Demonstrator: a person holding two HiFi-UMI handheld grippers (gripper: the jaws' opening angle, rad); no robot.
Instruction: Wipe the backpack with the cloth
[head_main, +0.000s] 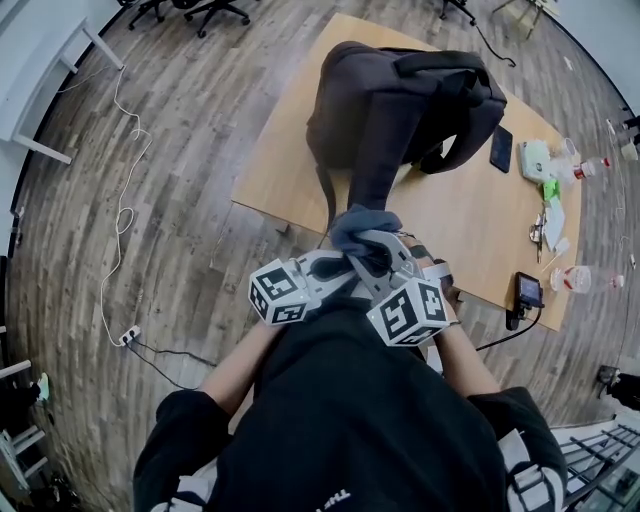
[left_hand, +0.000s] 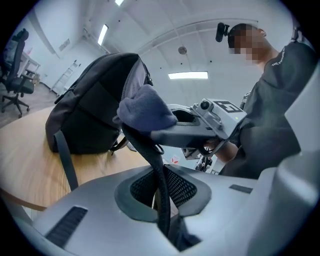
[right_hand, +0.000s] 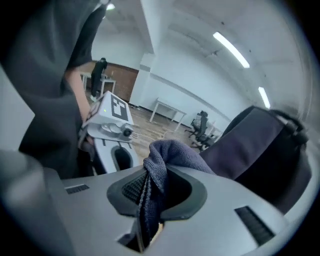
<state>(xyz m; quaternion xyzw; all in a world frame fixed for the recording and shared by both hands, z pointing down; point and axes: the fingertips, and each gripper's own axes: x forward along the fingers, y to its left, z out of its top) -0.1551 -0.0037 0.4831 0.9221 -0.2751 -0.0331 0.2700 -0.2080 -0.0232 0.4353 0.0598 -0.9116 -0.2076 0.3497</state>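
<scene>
Grey-brown wood-plank floor (head_main: 180, 150), light wooden rectangular table (head_main: 470, 230) mid-room, black wheeled office chairs (head_main: 215, 10) at the far side. Thin white cable (head_main: 120, 200) snakes across the floor to a white power strip (head_main: 128, 336). White walls (right_hand: 180, 92), long ceiling strip lights (left_hand: 188, 75) on.

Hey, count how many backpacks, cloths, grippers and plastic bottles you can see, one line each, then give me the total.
backpack: 1
cloth: 1
grippers: 2, the left gripper and the right gripper
plastic bottles: 2
total: 6
</scene>
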